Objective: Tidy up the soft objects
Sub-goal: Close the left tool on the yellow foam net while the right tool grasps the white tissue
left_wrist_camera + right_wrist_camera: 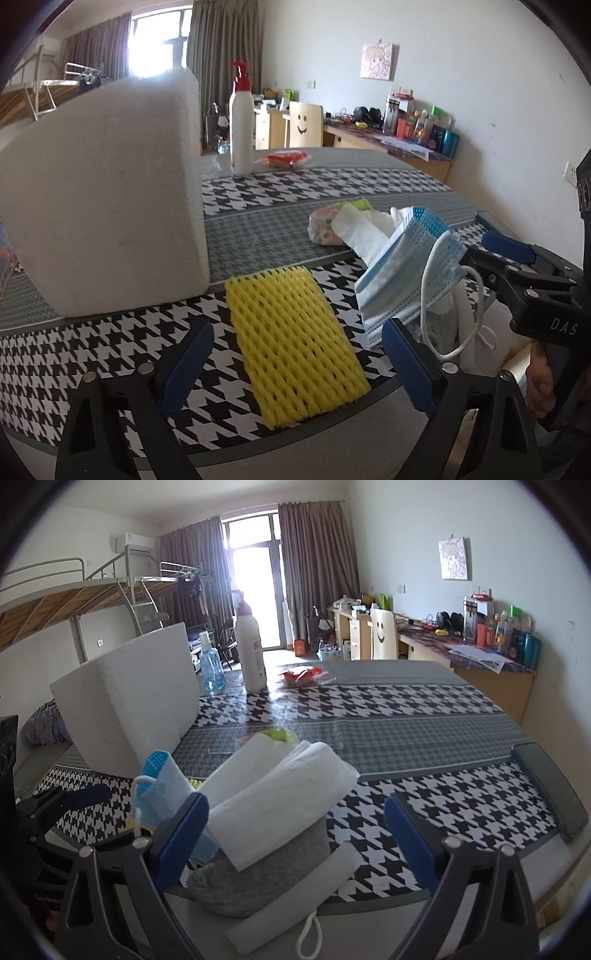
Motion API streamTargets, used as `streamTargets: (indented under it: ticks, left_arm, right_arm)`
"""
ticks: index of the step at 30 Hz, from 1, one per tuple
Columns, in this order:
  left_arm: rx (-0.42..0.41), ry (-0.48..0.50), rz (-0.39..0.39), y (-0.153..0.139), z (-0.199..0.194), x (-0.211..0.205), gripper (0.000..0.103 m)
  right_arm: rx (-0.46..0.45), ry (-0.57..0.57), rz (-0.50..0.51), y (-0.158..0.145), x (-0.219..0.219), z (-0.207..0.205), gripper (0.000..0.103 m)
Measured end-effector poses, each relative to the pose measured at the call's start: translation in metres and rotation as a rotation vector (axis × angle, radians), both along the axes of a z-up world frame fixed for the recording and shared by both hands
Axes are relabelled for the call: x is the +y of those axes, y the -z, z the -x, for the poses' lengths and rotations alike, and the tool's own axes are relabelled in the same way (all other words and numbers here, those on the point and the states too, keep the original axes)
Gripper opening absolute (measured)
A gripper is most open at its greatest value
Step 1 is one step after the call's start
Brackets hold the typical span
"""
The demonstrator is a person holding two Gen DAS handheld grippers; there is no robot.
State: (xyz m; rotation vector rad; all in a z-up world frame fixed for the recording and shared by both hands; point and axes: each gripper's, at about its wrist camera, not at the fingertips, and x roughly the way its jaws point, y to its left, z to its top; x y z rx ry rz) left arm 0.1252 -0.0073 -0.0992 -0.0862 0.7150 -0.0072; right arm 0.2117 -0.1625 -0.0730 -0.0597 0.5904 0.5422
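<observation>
A yellow foam net sleeve (295,343) lies flat at the table's front edge, between the fingers of my open, empty left gripper (295,369). A blue face mask (402,273) leans on a pile to its right, with white tissue (365,229) and a floral pouch (323,225) behind. In the right wrist view the pile shows white tissue sheets (280,794), a grey sock (258,878), a white foam strip (295,897) and the mask (162,786). My right gripper (295,849) is open around the sock and tissue; it also shows in the left wrist view (491,254).
A big white foam block (107,199) stands on the houndstooth table (332,184) at the left. A white pump bottle (242,125), a blue spray bottle (210,664) and a red packet (286,158) sit at the back. A dark phone (550,790) lies at the right edge.
</observation>
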Motion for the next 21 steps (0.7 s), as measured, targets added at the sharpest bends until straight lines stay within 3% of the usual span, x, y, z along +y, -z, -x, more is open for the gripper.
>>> streamTargets:
  ticks: [15,21]
  left_arm:
    - [0.06,-0.01,-0.022,0.014,-0.011,-0.005,0.076]
    - [0.073,-0.001,-0.029,0.017,-0.016,-0.005,0.069]
  right_arm:
    - [0.069,-0.029,-0.024,0.013,0.0,-0.012,0.088]
    - [0.115,-0.058,-0.032,0.017,0.005,-0.018,0.076]
